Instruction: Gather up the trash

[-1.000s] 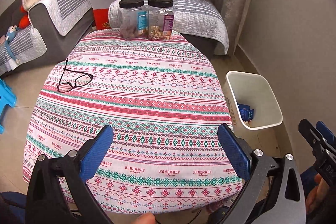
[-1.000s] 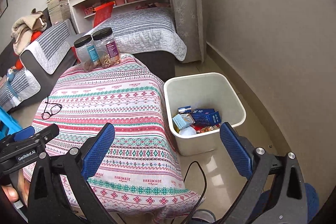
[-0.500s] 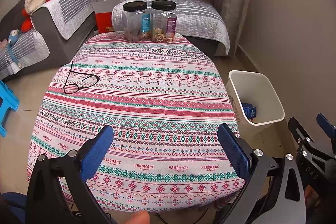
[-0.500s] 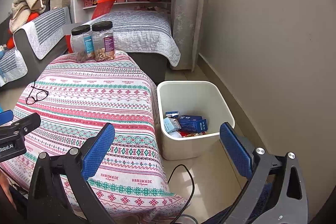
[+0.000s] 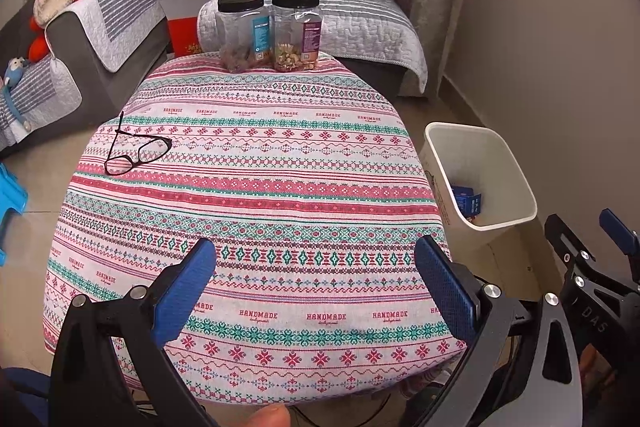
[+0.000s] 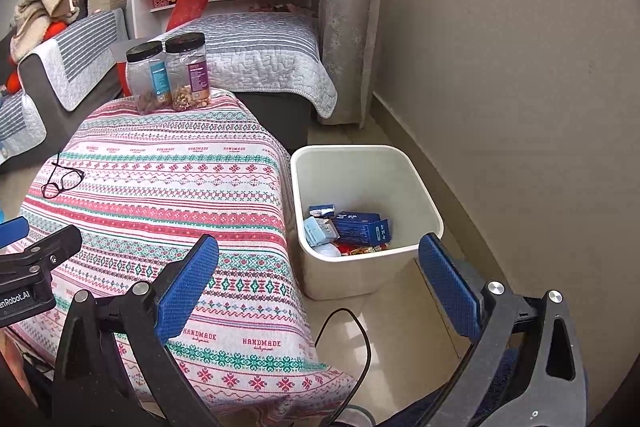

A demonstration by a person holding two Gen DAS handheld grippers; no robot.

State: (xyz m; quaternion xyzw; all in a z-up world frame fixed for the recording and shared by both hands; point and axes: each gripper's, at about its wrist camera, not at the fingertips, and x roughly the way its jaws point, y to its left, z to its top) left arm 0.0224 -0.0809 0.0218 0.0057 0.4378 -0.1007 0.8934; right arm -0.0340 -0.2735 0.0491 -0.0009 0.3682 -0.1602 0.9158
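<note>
While both hand-held grippers gape empty, trash [image 6: 352, 229] fills the bin [image 6: 430, 205].
Jars [image 5: 269, 29] and glasses [image 5: 136, 153] stay on the desk [image 5: 256, 195]; left hand-held gripper [image 5: 316, 291] and right hand-held gripper [image 6: 320, 287] have drawn back.

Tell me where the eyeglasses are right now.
The eyeglasses lie on the patterned tablecloth near the table's left edge in both views, well in front of the two black-lidded jars at its far end.

Table [image 5: 256, 211]: glasses [image 5: 136, 151] left, two jars [image 5: 270, 31] far edge | bin [image 6: 424, 195] right, on floor, boxes [image 6: 360, 227] inside
</note>
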